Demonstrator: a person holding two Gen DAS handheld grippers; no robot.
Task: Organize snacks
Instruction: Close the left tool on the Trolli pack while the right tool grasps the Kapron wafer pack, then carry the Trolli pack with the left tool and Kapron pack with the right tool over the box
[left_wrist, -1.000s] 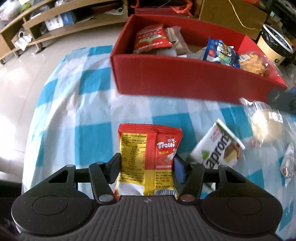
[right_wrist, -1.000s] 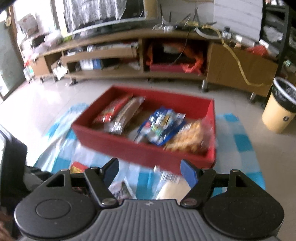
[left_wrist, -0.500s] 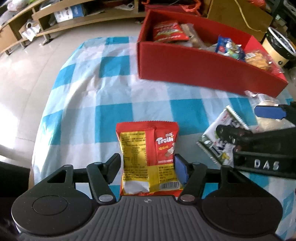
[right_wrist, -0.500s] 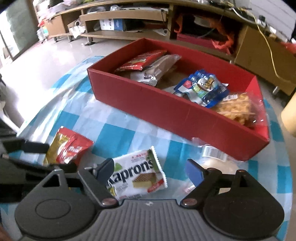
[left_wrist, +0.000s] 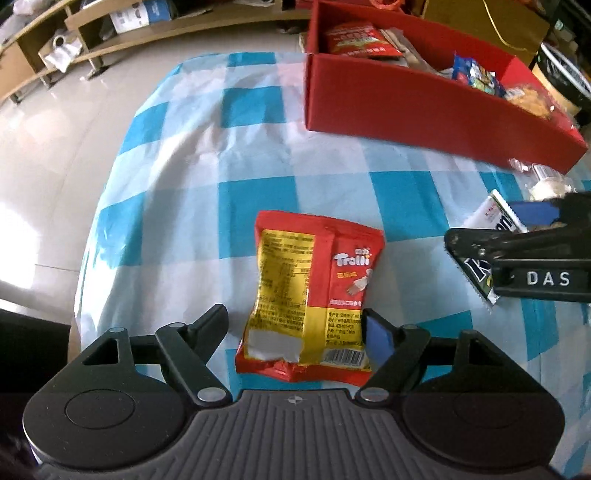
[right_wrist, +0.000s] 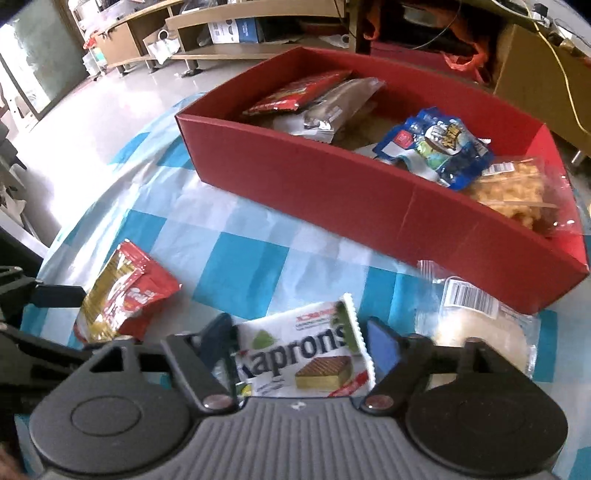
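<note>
On a desk (left_wrist: 258, 155) draped in a blue-and-white checked cloth, two hand-held grippers work over loose snacks in front of a long red box (right_wrist: 369, 192) that stands toward the far edge. The left gripper (left_wrist: 295, 325) hangs over a red-and-yellow gummy packet (left_wrist: 314, 295) lying flat near the left edge, printed back up, its barcode toward the camera and its top seam crinkled. The jaws have just been opening and stand apart; the packet lies between them, the blue pad just beside its right edge and the other jaw clear of it. The right gripper (right_wrist: 295, 343) sits low over a white wafer packet (right_wrist: 306, 354) printed with a chocolate-topped wafer and green leaves, near the desk's front edge. Its jaws have just been closing and now flank the packet closely, though whether the pads press on it cannot be told. A clear-wrapped pale bun (right_wrist: 480, 332) with a barcode label lies just beside the wafer packet, close to the box wall. Inside the box lie a red bag, a brown wrapper, a blue bag (right_wrist: 439, 147) and a clear bag of golden crisps (right_wrist: 517, 192).
</note>
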